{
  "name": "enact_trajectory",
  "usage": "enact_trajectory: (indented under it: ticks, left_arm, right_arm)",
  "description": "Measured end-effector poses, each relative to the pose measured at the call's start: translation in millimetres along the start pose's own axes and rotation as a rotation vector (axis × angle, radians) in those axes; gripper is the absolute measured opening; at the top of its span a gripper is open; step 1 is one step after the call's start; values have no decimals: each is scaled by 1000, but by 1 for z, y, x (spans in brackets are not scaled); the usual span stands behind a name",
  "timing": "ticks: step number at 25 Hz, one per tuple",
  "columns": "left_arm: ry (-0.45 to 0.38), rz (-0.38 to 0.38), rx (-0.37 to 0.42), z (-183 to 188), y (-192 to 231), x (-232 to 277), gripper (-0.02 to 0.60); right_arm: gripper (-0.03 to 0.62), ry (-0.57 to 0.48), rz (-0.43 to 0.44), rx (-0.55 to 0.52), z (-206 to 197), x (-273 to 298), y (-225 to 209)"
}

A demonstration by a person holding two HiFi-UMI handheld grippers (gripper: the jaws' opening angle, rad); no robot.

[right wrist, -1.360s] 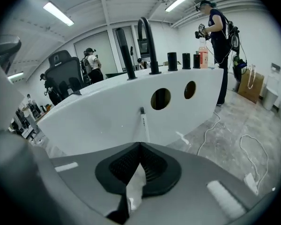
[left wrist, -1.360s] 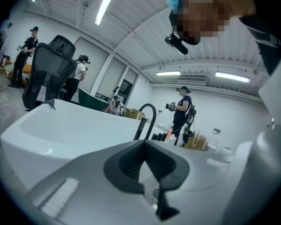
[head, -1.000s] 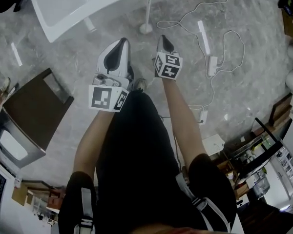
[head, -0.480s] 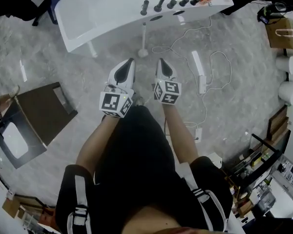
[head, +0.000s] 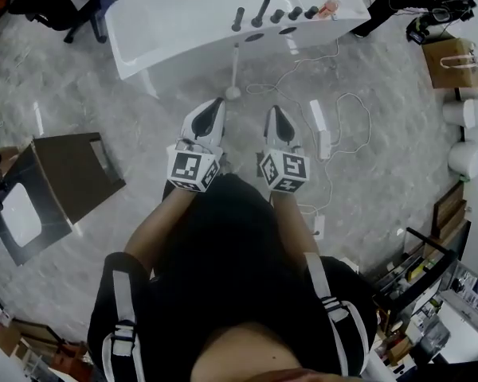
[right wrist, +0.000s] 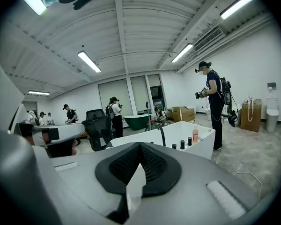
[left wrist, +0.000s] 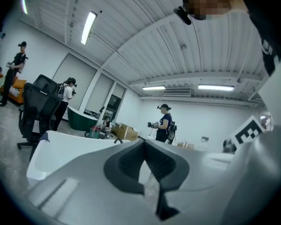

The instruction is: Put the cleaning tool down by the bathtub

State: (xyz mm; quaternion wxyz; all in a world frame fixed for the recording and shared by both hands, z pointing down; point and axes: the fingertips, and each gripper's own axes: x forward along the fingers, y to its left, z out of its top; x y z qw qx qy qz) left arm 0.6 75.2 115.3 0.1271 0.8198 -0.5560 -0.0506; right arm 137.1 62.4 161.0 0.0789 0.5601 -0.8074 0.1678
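Note:
The cleaning tool [head: 234, 74], a thin white stick on a round base, stands upright on the marble floor just in front of the white bathtub [head: 183, 30]. Neither gripper touches it. My left gripper [head: 215, 103] hovers a short way below the tool's base, jaws shut and empty. My right gripper [head: 272, 111] hangs beside it to the right, also shut with nothing held. The left gripper view has the closed tips [left wrist: 144, 142] above the tub rim [left wrist: 65, 146]. The right gripper view has the shut gripper [right wrist: 140, 145] facing the tub [right wrist: 178, 137] with its faucet and knobs.
White cables and a power strip [head: 319, 126] lie on the floor right of the grippers. A dark stool [head: 68, 173] stands at left. White rolls [head: 464, 114] and a paper bag [head: 450, 58] sit at far right. Several people [right wrist: 214, 102] stand about the room.
The view has pulled back, so more of the bathtub shows at the top. Both grippers sit lower in the picture, slightly farther from the standing tool, and stay shut and empty.

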Motion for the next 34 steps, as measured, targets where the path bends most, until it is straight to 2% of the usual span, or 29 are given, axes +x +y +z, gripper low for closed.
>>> enact_trajectory:
  ticks: [8,17,34]
  left_arm:
    - [8,-15,35,-1,-19,-24,9]
    - [7,-14,52,-3,-26,-32,9]
    - [16,-17,48,-8,-24,-31,9]
  right_arm:
    - [-2,-30,20,-24,10,-40,7]
    - [-2,-81,18,-65,20,-51,9]
    - [-2,-65,39,-122,16,-52,20]
